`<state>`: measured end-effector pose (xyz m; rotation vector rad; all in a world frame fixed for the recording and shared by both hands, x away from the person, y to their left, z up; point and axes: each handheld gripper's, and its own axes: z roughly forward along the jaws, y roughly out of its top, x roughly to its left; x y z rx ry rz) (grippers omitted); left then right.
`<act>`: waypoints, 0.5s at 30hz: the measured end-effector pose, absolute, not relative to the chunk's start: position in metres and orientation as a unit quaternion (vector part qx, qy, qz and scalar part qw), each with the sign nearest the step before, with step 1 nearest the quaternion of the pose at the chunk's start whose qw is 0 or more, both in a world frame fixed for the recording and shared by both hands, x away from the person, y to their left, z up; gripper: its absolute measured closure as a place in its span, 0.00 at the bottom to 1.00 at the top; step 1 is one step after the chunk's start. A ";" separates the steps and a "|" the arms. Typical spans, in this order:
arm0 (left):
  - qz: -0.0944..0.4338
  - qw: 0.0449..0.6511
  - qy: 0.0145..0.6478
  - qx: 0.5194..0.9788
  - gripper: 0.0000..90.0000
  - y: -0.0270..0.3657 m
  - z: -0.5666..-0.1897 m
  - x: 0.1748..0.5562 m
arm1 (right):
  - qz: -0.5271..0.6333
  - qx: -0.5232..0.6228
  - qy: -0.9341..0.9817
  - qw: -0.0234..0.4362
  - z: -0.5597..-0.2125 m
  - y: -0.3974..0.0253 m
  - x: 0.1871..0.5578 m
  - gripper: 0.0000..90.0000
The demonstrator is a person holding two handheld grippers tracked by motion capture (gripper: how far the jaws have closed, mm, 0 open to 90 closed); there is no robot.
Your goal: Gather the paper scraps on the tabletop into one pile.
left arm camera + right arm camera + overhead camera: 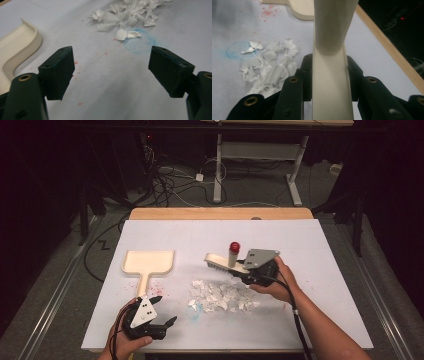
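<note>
Two grippers: right gripper (248,270) fingers clenched on brush (226,264) handle, bristles partly hidden; left gripper (161,308) fingers released beside dustpan (148,262); paper scraps (222,296) between.

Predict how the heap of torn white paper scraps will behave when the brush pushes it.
The torn white paper scraps look thin and crumpled, so probably very light and floppy. Lying loose, they would likely scatter or flutter rather than slide together. Some may slip under the cream plastic brush held in the right claw.
</note>
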<state>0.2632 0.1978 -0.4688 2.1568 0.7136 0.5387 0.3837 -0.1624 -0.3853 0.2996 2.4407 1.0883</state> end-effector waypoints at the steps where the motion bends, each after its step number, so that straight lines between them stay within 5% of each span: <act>1: 0.212 0.393 0.282 0.849 0.22 0.198 -0.469 0.263 | 0.396 0.116 0.883 0.225 -0.382 -0.170 0.381 0.75; 15: 0.211 0.387 0.274 0.855 0.23 0.195 -0.469 0.262 | 0.329 0.245 0.879 0.241 -0.406 -0.253 0.339 0.75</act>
